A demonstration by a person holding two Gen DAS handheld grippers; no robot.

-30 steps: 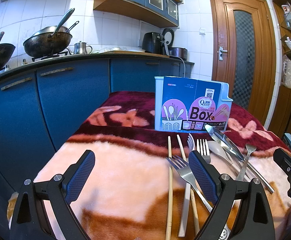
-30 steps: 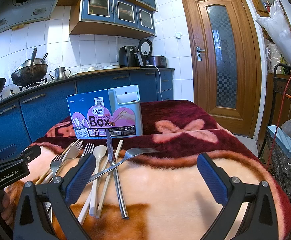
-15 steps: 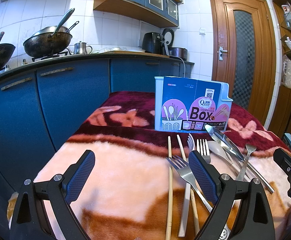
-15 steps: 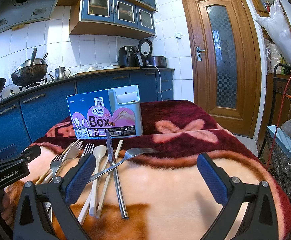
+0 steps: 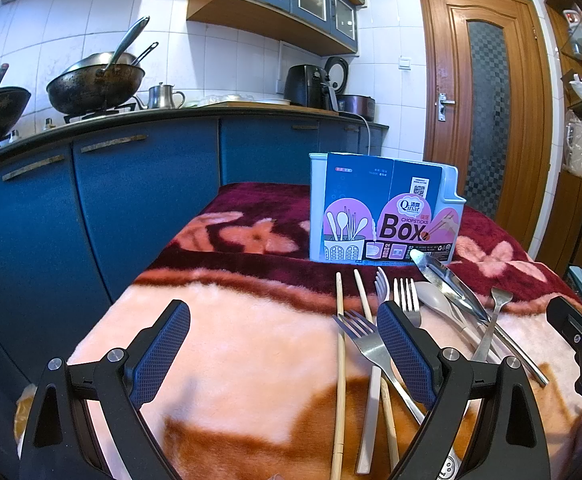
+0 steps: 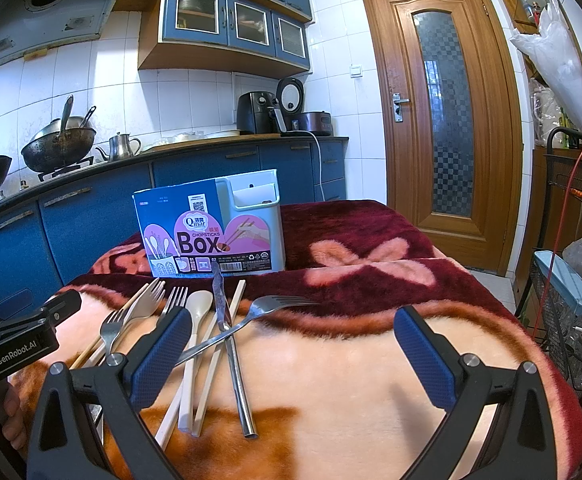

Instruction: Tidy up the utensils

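Observation:
A pale blue utensil holder [image 5: 387, 208] with a "Chopsticks Box" sleeve stands upright at the back of the table; it also shows in the right wrist view [image 6: 215, 226]. In front of it lies a loose pile: metal forks [image 5: 365, 340], wooden chopsticks [image 5: 340, 344], a cream spoon [image 6: 197, 320], a metal knife [image 6: 227, 328] and a crossed fork [image 6: 251, 316]. My left gripper [image 5: 283, 354] is open and empty, low over the blanket just left of the pile. My right gripper [image 6: 293, 356] is open and empty, just right of the pile.
The table is covered by a pink and maroon flowered blanket [image 5: 227, 344]. Blue kitchen cabinets [image 5: 91, 208] with woks run along the left. A wooden door [image 6: 447, 120] is behind. A wire rack [image 6: 575, 280] with bags stands at the right edge.

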